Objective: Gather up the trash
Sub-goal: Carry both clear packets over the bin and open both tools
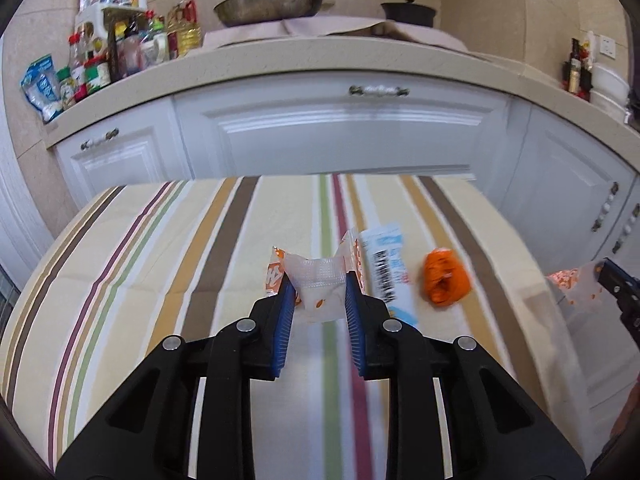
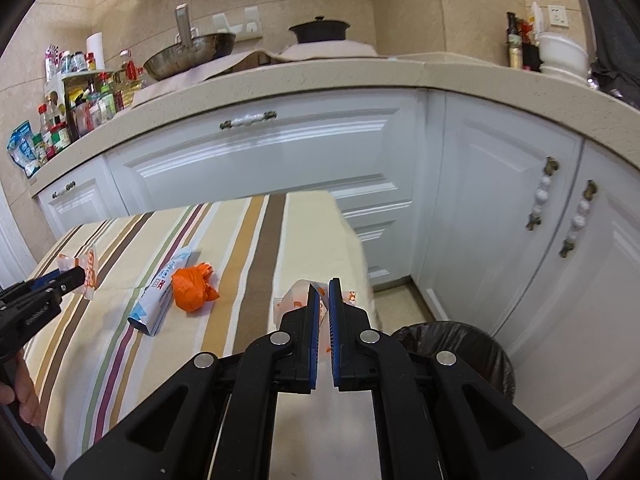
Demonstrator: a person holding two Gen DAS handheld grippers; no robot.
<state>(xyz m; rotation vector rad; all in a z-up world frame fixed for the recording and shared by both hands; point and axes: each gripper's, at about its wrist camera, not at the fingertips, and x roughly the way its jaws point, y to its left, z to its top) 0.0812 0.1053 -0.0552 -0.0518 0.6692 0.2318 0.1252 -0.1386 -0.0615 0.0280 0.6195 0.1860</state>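
Observation:
My left gripper is shut on a white and orange snack wrapper, held just above the striped tablecloth; it also shows in the right wrist view. My right gripper is shut on another clear and orange wrapper near the table's right edge; it shows in the left wrist view. A blue and white carton and a crumpled orange bag lie on the table between the grippers.
A bin lined with a black bag stands on the floor right of the table. White cabinets and a counter with a wok, a black pot and bottles lie beyond.

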